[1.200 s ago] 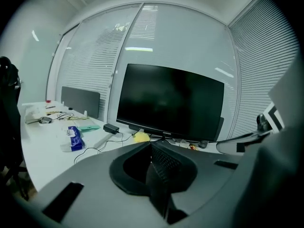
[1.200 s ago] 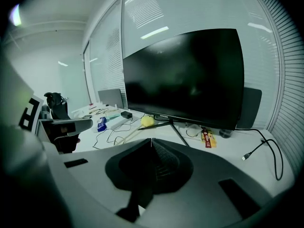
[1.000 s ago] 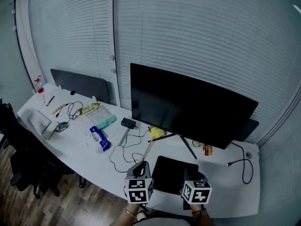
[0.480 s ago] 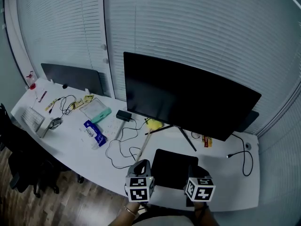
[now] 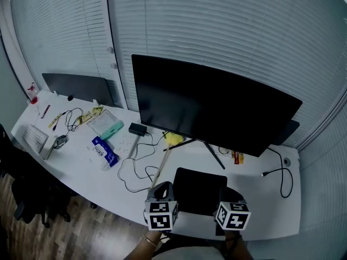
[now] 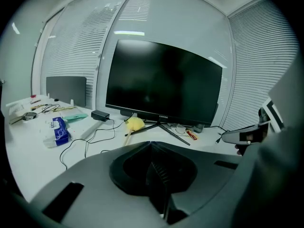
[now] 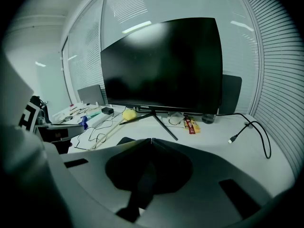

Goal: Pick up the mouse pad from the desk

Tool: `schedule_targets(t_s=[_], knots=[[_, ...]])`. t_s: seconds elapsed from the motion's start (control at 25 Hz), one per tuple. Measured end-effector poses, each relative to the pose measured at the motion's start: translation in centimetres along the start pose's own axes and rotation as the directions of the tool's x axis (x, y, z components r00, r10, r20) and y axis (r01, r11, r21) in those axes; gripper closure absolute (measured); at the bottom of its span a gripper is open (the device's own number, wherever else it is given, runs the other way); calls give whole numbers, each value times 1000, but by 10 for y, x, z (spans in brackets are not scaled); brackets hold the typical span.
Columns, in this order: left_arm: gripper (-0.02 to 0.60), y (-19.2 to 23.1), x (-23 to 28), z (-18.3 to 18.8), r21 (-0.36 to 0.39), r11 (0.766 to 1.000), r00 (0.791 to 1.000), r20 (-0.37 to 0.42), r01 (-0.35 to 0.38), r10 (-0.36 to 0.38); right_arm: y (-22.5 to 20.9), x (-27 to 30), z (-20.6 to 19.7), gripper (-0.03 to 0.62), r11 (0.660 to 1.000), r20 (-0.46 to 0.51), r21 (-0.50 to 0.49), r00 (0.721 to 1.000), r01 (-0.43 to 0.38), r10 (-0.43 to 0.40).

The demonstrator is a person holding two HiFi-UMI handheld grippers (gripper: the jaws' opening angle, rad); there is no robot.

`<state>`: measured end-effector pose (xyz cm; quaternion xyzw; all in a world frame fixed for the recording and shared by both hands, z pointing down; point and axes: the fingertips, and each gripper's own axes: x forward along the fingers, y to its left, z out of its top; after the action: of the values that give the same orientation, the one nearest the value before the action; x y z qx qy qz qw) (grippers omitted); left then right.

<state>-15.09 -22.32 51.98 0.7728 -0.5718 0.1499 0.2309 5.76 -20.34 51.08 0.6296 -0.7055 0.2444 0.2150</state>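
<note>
A black mouse pad lies flat on the white desk, just in front of the monitor's stand. My left gripper hovers at the pad's near left corner, jaws closed together with nothing between them. My right gripper is at the pad's near right corner, also shut and empty. In the left gripper view the shut left gripper hides the pad. In the right gripper view the right gripper is closed, and a sliver of the mouse pad shows beside it.
A large dark monitor on thin legs stands behind the pad. To the left lie a yellow duster, a black cable, a power adapter and a blue packet. A USB cable lies at the right. The desk's near edge is just below the grippers.
The head view has swung, so the desk things sit a little further left and higher. The right gripper has shifted slightly right. Both grippers remain shut by the pad's near corners.
</note>
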Motion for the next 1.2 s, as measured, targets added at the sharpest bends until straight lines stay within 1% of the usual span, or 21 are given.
schedule_targets(t_s=[0.32, 0.72, 1.0, 1.2], knots=[[563, -9, 10, -27, 16, 1000, 997, -80, -5, 6, -21, 7, -27, 561, 999, -60, 52, 998, 11, -8], [563, -14, 21, -67, 37, 999, 982, -187, -8, 15, -36, 17, -71, 560, 996, -151, 87, 988, 25, -12], [563, -11, 26, -83, 38, 999, 973, -232, -12, 20, -38, 21, -91, 560, 995, -198, 95, 980, 30, -10], [563, -12, 32, -84, 47, 999, 972, -233, -11, 22, -38, 24, -94, 560, 995, -203, 100, 979, 31, -10]])
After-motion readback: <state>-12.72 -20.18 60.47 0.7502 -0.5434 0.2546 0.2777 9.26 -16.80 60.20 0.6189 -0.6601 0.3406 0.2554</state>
